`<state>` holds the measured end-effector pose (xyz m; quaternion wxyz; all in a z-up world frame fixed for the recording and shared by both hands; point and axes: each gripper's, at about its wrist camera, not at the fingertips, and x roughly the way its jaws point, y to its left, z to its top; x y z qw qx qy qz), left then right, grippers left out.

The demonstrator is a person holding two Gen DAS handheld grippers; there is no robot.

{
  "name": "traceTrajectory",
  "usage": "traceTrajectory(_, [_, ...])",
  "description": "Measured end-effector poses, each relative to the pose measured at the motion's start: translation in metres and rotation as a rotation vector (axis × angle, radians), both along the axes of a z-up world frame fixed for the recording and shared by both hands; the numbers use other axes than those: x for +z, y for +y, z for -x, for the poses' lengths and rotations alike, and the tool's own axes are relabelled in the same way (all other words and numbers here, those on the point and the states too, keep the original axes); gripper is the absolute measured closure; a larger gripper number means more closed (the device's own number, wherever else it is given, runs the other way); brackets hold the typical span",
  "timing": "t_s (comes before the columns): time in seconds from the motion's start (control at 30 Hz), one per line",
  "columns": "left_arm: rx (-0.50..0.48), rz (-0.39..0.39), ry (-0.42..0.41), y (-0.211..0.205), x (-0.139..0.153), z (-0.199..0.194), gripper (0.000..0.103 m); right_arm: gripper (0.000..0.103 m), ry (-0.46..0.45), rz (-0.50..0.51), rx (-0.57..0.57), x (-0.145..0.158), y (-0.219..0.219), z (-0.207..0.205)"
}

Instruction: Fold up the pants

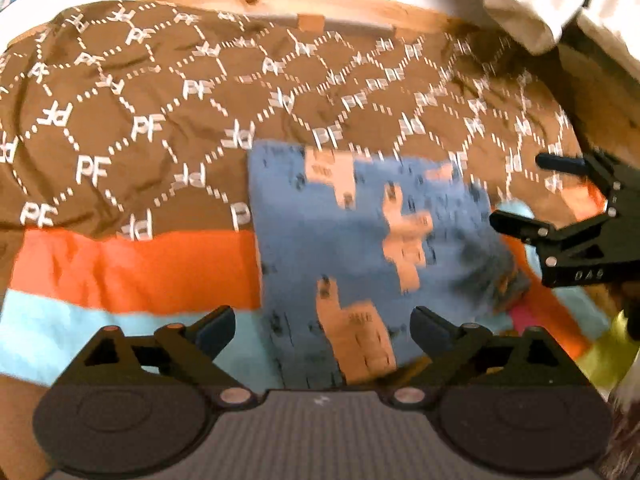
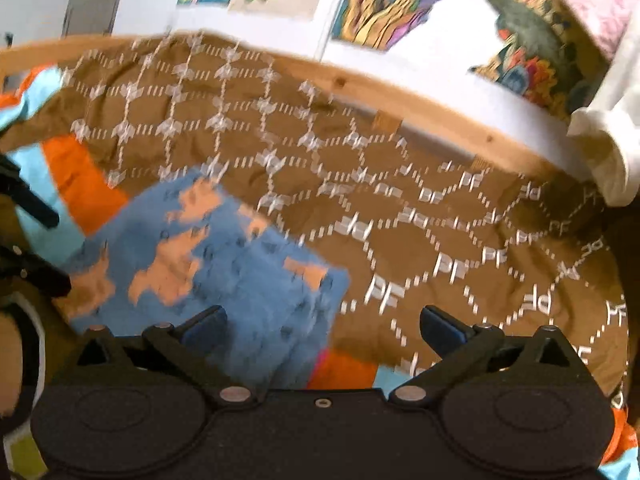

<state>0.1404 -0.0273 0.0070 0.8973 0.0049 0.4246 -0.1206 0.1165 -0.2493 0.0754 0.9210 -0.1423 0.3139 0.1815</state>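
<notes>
Left gripper (image 1: pixel 322 326): jaws spread wide, nothing between the pads, hanging above the pants (image 1: pixel 360 248) without touching. Right gripper (image 2: pixel 322 326): likewise wide apart and empty-handed, over the near corner of the pants (image 2: pixel 208 264). Pants: blue with peach animal shapes, folded into a compact rectangle, lying flat on the brown blanket (image 1: pixel 160 112) with white lettering, beside its orange stripe (image 1: pixel 136 268). Frames motion-blurred.

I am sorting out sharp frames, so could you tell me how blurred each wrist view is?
Left wrist view: folded blue patterned pants smeared, brown PF-print blanket fairly crisp. Right wrist view: both smeared, sharper at right; strong fisheye bending.
</notes>
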Motion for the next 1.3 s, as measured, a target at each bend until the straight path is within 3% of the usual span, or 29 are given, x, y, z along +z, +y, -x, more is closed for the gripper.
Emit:
traceTrajectory(0.17, [0.038, -0.051, -0.055, 0.0, 0.014, -0.034, 0.001, 0.001, -0.01, -0.089, -0.049, 0.001, 0.004, -0.029])
traceTrajectory(0.43, [0.061, -0.16, -0.096, -0.02, 0.0, -0.089, 0.001, 0.001, -0.011, -0.16, -0.088, -0.015, 0.007, -0.055])
traceTrajectory(0.67, [0.065, -0.266, -0.092, -0.031, -0.028, -0.116, 0.0, 0.001, -0.013, -0.074, -0.079, -0.043, 0.011, -0.061])
traceTrajectory(0.83, [0.105, -0.228, -0.085, -0.025, -0.032, -0.128, 0.0, 0.001, -0.05, -0.026, -0.182, -0.049, -0.005, -0.067])
traceTrajectory(0.97, [0.155, -0.188, -0.136, -0.018, -0.016, -0.125, 0.001, 0.001, -0.075, -0.094, -0.246, -0.037, -0.027, -0.067])
traceTrajectory(1.17, [0.135, -0.06, -0.152, -0.008, -0.005, -0.1, 0.0, 0.001, 0.008, -0.213, -0.057, -0.021, -0.015, -0.056])
traceTrajectory(1.23, [0.091, -0.088, -0.136, -0.014, -0.014, -0.092, 0.0, 0.001, 0.045, -0.192, -0.03, -0.025, -0.006, -0.054])
traceTrajectory(1.3, [0.072, -0.195, -0.123, -0.024, -0.027, -0.091, 0.0, 0.001, 0.047, -0.107, -0.033, -0.033, 0.004, -0.052])
